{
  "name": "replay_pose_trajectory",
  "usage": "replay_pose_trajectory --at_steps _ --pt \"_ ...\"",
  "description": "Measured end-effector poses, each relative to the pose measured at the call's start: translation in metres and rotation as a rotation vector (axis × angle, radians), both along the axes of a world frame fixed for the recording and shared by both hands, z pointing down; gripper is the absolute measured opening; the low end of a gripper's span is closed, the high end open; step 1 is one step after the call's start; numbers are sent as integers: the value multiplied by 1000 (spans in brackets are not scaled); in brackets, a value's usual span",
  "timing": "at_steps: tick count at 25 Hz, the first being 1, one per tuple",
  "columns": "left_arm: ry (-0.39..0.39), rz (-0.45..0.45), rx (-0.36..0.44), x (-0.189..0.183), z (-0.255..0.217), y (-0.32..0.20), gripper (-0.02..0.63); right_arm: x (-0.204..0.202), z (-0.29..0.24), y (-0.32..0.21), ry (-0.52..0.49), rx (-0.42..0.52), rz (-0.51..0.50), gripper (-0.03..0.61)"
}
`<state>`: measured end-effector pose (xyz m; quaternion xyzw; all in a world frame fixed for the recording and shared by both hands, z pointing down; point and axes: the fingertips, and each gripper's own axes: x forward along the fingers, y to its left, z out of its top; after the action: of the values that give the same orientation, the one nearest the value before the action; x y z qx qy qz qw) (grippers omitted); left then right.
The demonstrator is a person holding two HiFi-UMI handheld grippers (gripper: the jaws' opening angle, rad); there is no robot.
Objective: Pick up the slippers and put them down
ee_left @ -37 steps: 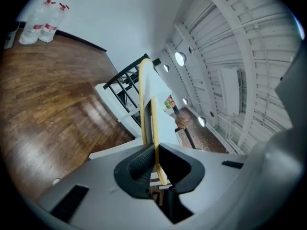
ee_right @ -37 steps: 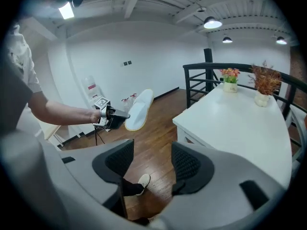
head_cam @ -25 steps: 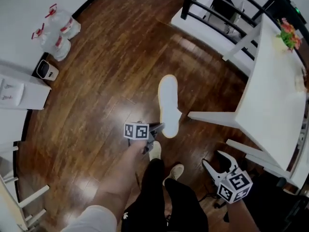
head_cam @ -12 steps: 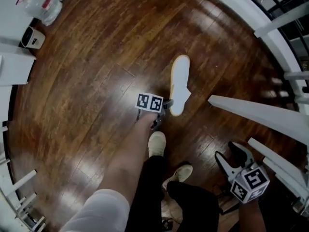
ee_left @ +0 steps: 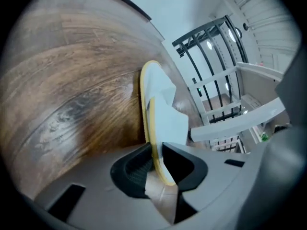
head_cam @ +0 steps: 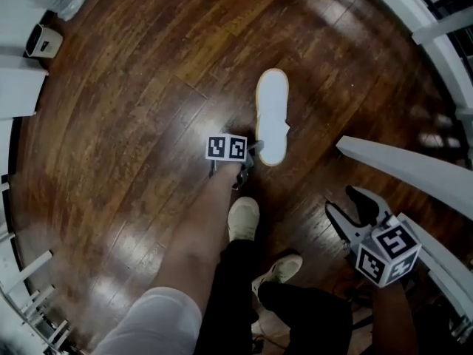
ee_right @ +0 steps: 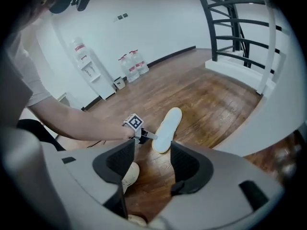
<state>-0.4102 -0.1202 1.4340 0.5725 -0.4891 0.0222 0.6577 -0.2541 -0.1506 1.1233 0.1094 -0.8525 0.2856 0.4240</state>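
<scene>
Slipper (head_cam: 272, 113): white, tan rim, down on dark wood floor (head_cam: 111, 124), toe pointing away from person, heel end at L gripper (head_cam: 250, 155). Next biggest after floor: white slanted beam (head_cam: 403, 167) at right; black railing (ee_right: 230, 28) beyond, seen in R gripper view. Then person's legs in black trousers (head_cam: 236, 302), pale shoes (head_cam: 242, 219) just short of slipper's heel. L gripper low at heel end; in L gripper view jaws just starting to open, heel rim betw. the pads, both pads looking in contact w/ it, so grip not let go yet. R gripper (head_cam: 346, 202) well apart to the right, near beam, jaws spread wide, nothing held, only floor and a shoe seen thru the gap. Smallest: water bottles (ee_right: 132, 63) by far wall, well away from slipper.
</scene>
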Motion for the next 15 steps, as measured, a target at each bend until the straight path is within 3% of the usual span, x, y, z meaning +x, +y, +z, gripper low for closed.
replay_pose_trajectory --at_steps 2,3,4,9,12,15 --pt "-66 18 -37 -9 8 8 158 3 0 4 -3 -7 9 230" --pt "-94 36 -59 -13 8 12 256 5 -2 5 -4 -9 14 230" --pt "-121 59 -81 -15 6 15 273 7 -6 6 -4 -12 17 230" --pt "-269 176 -94 -29 -65 36 288 15 -58 26 -26 -44 38 230" --pt "-344 248 -69 -24 -143 59 288 26 -122 41 -30 -57 71 230" --pt "-396 251 -28 -22 -243 68 287 42 -206 50 -39 -63 106 230"
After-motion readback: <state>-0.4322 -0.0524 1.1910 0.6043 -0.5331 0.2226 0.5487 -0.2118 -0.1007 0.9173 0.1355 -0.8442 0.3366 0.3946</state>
